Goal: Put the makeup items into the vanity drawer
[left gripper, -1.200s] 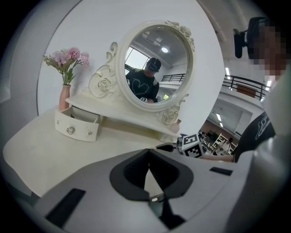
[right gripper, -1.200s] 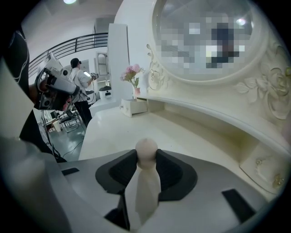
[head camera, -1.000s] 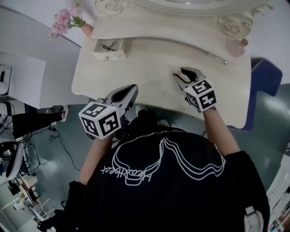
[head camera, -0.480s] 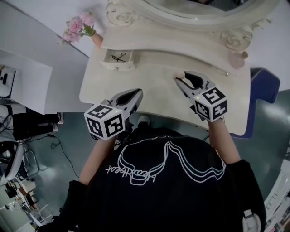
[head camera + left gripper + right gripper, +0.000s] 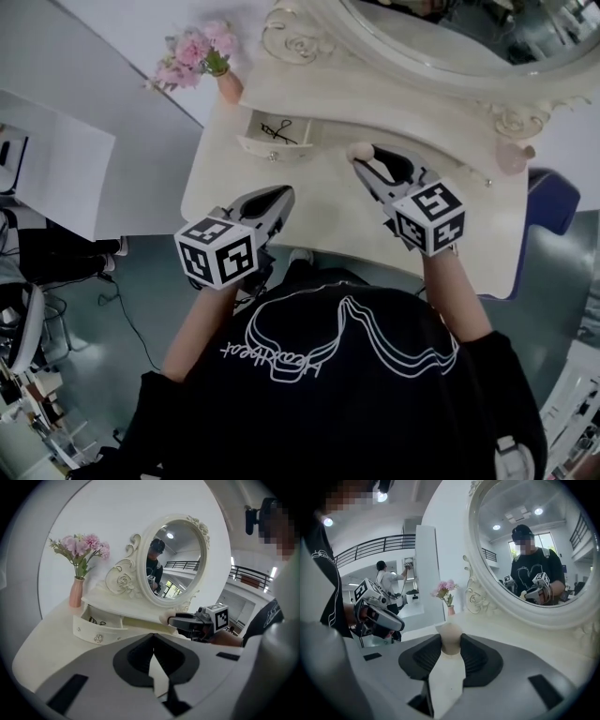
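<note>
The cream vanity's small drawer (image 5: pixel 258 145) stands pulled open with a thin black item (image 5: pixel 278 132) lying inside. My right gripper (image 5: pixel 366 164) hovers over the tabletop just right of the drawer, shut on a beige makeup sponge (image 5: pixel 357 151). The right gripper view has that sponge (image 5: pixel 451 638) pinched between the pads. My left gripper (image 5: pixel 275 199) hangs at the vanity's front edge, shut and empty. In the left gripper view its closed jaws point at the drawer (image 5: pixel 96 629), and the right gripper (image 5: pixel 174 620) carries the sponge (image 5: pixel 165 618) on the right.
A pink vase of flowers (image 5: pixel 228 84) stands left of the drawer on the vanity top (image 5: pixel 309 206). The oval mirror (image 5: pixel 450 42) rises behind. A pink bottle (image 5: pixel 513 157) sits at the far right, with a blue seat (image 5: pixel 553 202) beyond the table's edge.
My right gripper has carried the sponge left, closer to the open drawer. The left gripper has stayed at the front edge. The head view has shifted.
</note>
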`<state>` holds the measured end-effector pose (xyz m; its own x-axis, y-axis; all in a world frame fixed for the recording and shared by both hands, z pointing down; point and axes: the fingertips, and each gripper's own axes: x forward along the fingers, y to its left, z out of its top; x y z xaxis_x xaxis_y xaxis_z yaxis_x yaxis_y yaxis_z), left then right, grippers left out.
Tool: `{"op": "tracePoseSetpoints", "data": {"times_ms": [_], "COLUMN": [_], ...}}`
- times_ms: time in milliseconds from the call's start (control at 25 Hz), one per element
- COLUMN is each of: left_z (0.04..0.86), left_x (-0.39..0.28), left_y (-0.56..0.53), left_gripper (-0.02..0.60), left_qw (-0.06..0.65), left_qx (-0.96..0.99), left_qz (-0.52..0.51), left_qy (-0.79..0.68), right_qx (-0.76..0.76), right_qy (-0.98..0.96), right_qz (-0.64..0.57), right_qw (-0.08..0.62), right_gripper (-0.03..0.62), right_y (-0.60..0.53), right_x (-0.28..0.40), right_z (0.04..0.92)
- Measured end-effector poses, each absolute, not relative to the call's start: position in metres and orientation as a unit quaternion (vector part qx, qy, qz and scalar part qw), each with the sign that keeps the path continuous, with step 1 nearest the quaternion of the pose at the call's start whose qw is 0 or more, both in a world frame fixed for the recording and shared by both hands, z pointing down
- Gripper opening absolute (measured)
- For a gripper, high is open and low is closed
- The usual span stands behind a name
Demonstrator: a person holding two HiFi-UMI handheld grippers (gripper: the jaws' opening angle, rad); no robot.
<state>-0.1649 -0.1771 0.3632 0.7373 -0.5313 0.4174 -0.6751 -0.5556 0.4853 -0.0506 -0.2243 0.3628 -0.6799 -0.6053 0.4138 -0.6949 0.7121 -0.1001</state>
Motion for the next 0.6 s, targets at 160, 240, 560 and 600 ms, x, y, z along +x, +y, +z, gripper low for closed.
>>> {"op": "tracePoseSetpoints", "data": {"times_ms": [160, 240, 560, 600], "left_z": [0.368, 0.372, 0.379, 0.381], "left_x": [-0.192, -0.205, -0.244, -0.248], "left_y": [-0.193, -0.199, -0.220, -0.222], "left_gripper": [0.006, 0.006, 0.006, 0.006], "left_qw": [0.328, 0.332, 0.338, 0.338], "left_qx": [0.872, 0.870, 0.868, 0.868], "left_qz": [0.106, 0.108, 0.108, 0.109], "left_qy": [-0.349, -0.349, -0.346, -0.345], "right_qx": [0.351, 0.348, 0.339, 0.339], "right_qy": [-0.909, -0.909, -0.907, -0.907], "right_qz": [0.127, 0.129, 0.143, 0.144], "right_qw": [0.186, 0.189, 0.203, 0.205], "right_gripper": [0.133, 0.133, 0.133, 0.133], "right_y": [-0.244, -0.253, -0.281, -0.285], "right_x": [-0.085, -0.102, -0.152, -0.157], "right_z": [0.369, 0.372, 0.394, 0.396]}}
